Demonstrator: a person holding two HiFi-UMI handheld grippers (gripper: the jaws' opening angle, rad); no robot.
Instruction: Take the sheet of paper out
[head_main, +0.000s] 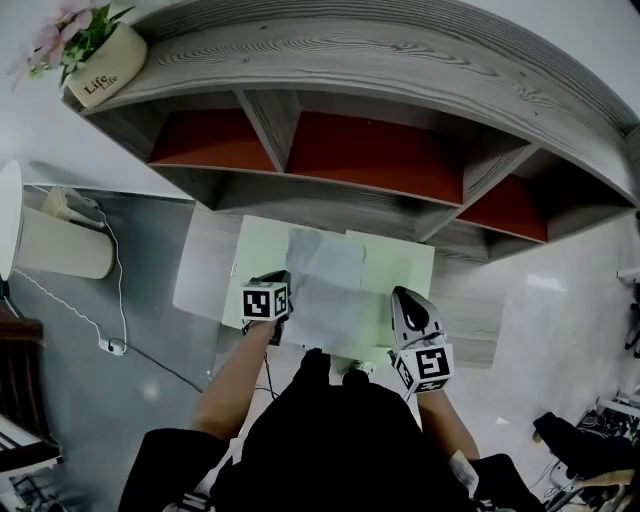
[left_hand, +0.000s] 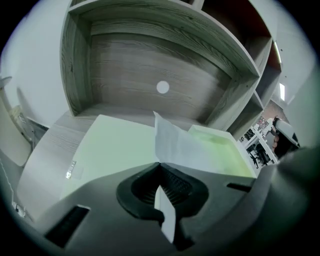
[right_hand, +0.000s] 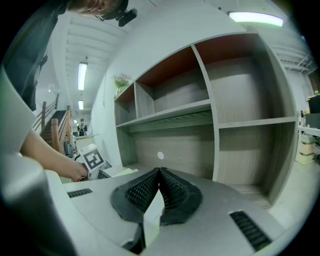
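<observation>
An open pale green folder (head_main: 400, 262) (left_hand: 107, 147) lies on the wooden desk under the shelves. A white sheet of paper (head_main: 325, 285) (left_hand: 177, 144) rises from it, tilted and creased. My left gripper (head_main: 281, 302) (left_hand: 160, 169) is shut on the sheet's near left edge, and a strip of the paper shows between its pads. My right gripper (head_main: 398, 300) (right_hand: 159, 172) sits at the folder's right near edge. It is shut on a thin pale strip (right_hand: 151, 216) that looks like the folder's edge. The left gripper's marker cube (right_hand: 93, 159) shows in the right gripper view.
A grey wooden shelf unit (head_main: 380, 215) with red-backed compartments overhangs the desk just behind the folder. A potted plant (head_main: 98, 62) stands on its top left. A white cylinder (head_main: 62, 250) and a cable (head_main: 110, 345) are on the floor to the left.
</observation>
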